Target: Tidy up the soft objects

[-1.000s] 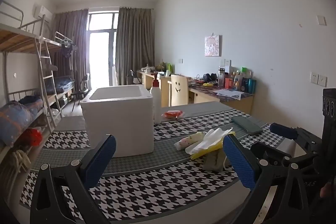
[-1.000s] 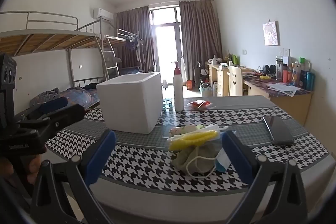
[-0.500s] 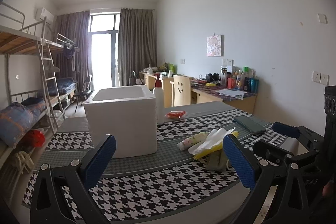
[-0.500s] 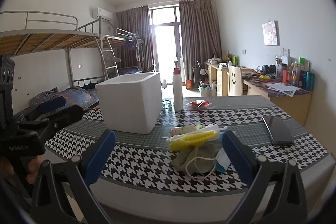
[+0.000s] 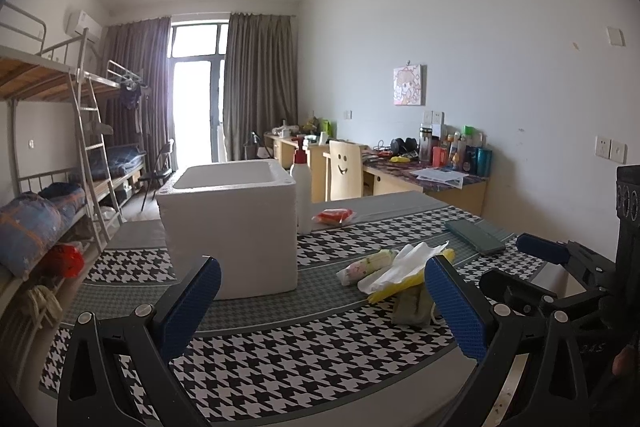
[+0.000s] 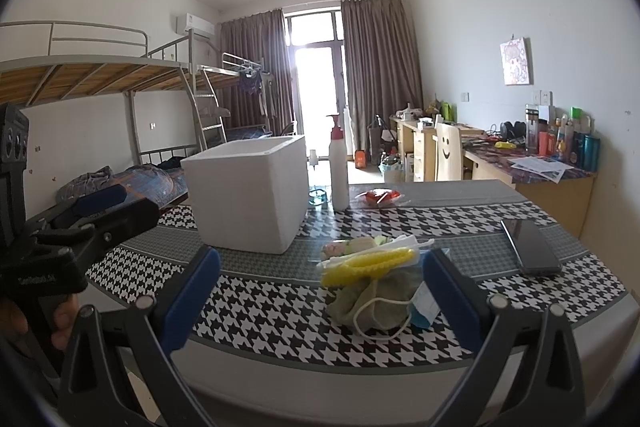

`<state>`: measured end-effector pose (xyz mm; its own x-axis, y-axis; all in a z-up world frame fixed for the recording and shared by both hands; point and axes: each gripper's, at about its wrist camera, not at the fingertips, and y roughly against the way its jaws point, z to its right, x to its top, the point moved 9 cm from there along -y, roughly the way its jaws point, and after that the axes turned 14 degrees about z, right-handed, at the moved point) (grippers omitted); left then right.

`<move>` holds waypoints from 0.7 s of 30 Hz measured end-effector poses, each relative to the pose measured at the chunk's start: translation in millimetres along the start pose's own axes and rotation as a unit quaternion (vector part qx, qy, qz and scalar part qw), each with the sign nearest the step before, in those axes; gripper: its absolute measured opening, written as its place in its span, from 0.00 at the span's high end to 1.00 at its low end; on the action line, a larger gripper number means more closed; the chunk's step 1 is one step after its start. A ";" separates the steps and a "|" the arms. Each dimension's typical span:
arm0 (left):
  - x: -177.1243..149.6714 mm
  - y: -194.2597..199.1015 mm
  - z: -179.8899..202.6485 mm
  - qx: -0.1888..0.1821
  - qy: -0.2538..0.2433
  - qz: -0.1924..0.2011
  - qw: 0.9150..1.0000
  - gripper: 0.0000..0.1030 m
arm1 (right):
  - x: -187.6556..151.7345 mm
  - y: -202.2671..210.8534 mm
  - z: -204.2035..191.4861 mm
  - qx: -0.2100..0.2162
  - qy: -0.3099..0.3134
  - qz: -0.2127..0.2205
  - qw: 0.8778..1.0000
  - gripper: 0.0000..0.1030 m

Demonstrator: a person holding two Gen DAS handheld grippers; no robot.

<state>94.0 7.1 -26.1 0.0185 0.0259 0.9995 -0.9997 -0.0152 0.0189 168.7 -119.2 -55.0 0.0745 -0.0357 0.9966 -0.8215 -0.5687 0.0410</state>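
Both grippers [image 5: 320, 303] [image 6: 320, 295] agape, soft pile [image 6: 374, 281] untouched

Houndstooth-clothed table [image 6: 256, 311] — foam box [image 6: 248, 195], bottle [image 6: 339, 171], phone [image 6: 530, 247], soft pile [image 6: 376, 279].

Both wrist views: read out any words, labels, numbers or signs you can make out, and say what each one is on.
No text reads cleanly.
Left claw, body: a white printed line, too blurred to read.
Right claw, body: faint marks, possibly "245", too blurred to be sure.
Desk bottles: labels too small to read.
Chair: a drawn smiley face, no words.
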 end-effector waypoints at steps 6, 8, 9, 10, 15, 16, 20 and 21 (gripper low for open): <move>-1.3 -1.4 -0.7 0.000 0.001 -0.003 1.000 0.01 | -1.6 -1.7 0.4 -0.001 0.000 -0.002 1.000 0.01; -2.5 -3.6 -0.6 -0.001 0.001 -0.006 1.000 0.01 | -2.0 -3.1 1.3 -0.002 -0.001 -0.004 1.000 0.01; -2.7 -4.5 -0.2 -0.001 0.002 -0.007 1.000 0.01 | -2.4 -3.8 1.8 -0.002 -0.002 -0.005 1.000 0.01; -3.1 -5.0 -0.1 -0.001 0.002 -0.008 1.000 0.01 | -2.6 -4.5 1.9 -0.002 -0.002 -0.005 1.000 0.01; -4.1 -9.6 -0.1 -0.003 0.001 -0.012 1.000 0.01 | -4.1 -8.6 4.4 -0.003 -0.005 -0.008 1.000 0.01; -4.1 -11.2 0.6 -0.003 0.001 -0.013 1.000 0.01 | -4.2 -8.9 4.9 -0.004 -0.005 -0.008 1.000 0.01; -6.1 -15.5 1.5 -0.005 0.001 -0.016 1.000 0.01 | -4.8 -11.3 6.7 -0.005 -0.007 -0.011 1.000 0.01; -6.7 -17.3 2.0 -0.006 0.001 -0.018 1.000 0.01 | -4.9 -11.7 7.4 -0.006 -0.007 -0.012 1.000 0.01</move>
<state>111.2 5.3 -33.1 0.0541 0.0289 0.9981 -0.9985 -0.0019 0.0542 182.2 -118.5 -60.9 0.1014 -0.0333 0.9943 -0.8263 -0.5594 0.0655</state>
